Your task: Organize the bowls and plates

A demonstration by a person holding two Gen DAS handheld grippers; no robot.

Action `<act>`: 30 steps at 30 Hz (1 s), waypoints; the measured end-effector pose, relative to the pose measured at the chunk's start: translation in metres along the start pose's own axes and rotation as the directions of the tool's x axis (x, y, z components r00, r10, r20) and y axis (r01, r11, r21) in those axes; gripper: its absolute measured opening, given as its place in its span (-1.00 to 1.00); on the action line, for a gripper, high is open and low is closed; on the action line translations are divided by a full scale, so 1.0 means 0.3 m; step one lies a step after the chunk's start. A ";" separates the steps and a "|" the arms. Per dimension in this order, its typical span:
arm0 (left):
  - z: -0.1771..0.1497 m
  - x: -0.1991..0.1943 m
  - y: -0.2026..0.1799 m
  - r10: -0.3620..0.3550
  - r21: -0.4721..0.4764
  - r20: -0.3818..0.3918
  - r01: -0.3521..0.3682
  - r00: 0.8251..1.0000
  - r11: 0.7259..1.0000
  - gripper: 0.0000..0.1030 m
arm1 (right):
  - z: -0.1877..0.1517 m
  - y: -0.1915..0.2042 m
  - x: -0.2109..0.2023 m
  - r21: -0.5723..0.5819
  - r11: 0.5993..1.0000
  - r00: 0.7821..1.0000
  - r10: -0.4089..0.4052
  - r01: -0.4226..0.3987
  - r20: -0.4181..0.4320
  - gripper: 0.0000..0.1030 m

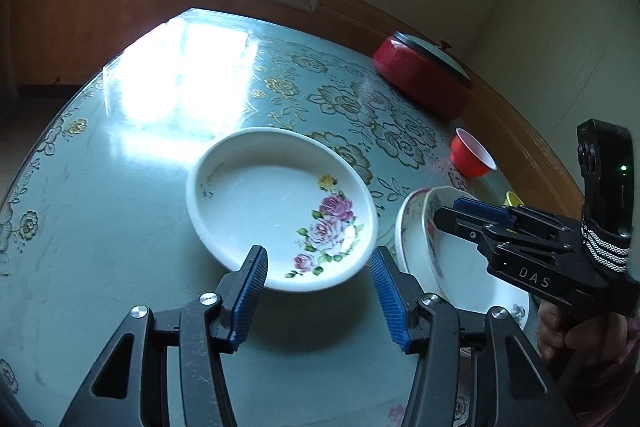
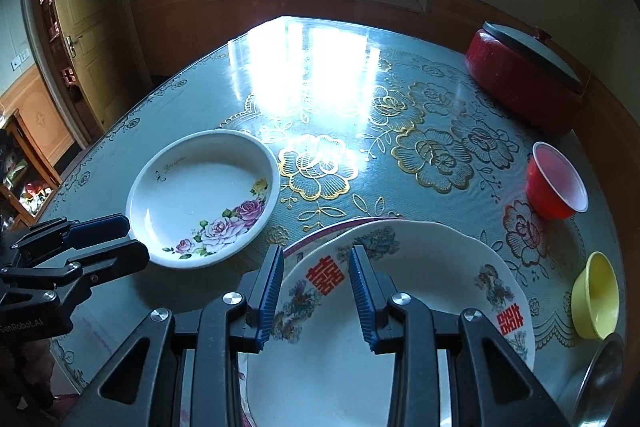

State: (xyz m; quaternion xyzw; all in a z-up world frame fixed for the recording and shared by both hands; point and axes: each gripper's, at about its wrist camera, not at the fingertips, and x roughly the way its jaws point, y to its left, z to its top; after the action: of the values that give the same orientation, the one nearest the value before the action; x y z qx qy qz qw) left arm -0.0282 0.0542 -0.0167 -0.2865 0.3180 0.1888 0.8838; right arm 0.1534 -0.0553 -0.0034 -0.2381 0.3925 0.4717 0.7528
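Observation:
A white deep plate with pink roses (image 1: 280,203) (image 2: 200,195) lies flat on the table. My left gripper (image 1: 318,259) (image 2: 136,239) is open at its near rim, its blue pads (image 1: 252,279) wide of the edge and not pressing on it. Two stacked plates, the top one (image 2: 420,267) (image 1: 448,267) white with red characters and tilted on a pink-rimmed one (image 2: 304,241), lie to the right. My right gripper (image 2: 316,259) (image 1: 446,210) hovers over the top plate, pads apart with the plate's face showing between them, nothing clamped.
A red bowl (image 2: 556,183) (image 1: 472,155) and a yellow bowl (image 2: 596,295) stand at the table's right side. A red lidded pot (image 2: 524,83) (image 1: 420,75) sits at the far right. A steel rim (image 2: 604,379) shows at the lower right. A hand (image 1: 580,331) holds the right gripper.

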 end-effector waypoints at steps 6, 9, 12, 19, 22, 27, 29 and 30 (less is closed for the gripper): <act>0.026 -0.005 0.122 0.064 -0.086 0.024 -0.062 0.998 0.994 0.09 | 0.091 -0.040 0.083 0.074 0.991 0.993 0.115 -0.113 -0.028 -0.33; 0.031 0.012 0.169 0.105 -0.114 0.011 -0.103 0.994 0.988 0.08 | 0.127 -0.039 0.141 0.086 0.986 0.987 0.149 -0.144 -0.060 -0.33; 0.036 0.035 0.201 0.127 -0.125 -0.007 -0.126 0.992 0.984 0.05 | 0.152 -0.019 0.197 0.072 0.981 0.979 0.185 -0.179 -0.091 -0.33; 0.046 0.097 0.223 0.152 -0.126 -0.053 -0.157 0.987 0.979 0.01 | 0.184 0.004 0.308 0.063 0.982 0.971 0.186 -0.178 -0.150 -0.33; 0.051 0.112 0.210 0.164 -0.106 -0.056 -0.169 0.985 0.980 0.00 | 0.188 0.005 0.329 0.060 0.983 0.970 0.182 -0.175 -0.161 -0.33; 0.051 0.120 0.197 0.193 -0.077 -0.056 -0.197 0.980 0.977 0.00 | 0.182 0.014 0.348 0.050 0.983 0.967 0.184 -0.178 -0.174 -0.33; 0.051 0.123 0.193 0.197 -0.069 -0.058 -0.201 0.979 0.977 0.00 | 0.180 0.017 0.354 0.049 0.983 0.967 0.185 -0.179 -0.177 -0.33; 0.051 0.123 0.192 0.197 -0.064 -0.059 -0.201 0.979 0.978 0.01 | 0.180 0.019 0.358 0.050 0.982 0.966 0.190 -0.184 -0.177 -0.33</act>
State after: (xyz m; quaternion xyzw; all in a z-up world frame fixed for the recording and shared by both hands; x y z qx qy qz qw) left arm -0.0242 0.1136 -0.0540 -0.2888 0.3612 0.2796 0.8414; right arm 0.1946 0.0428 -0.0596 -0.2293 0.4879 0.5105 0.6699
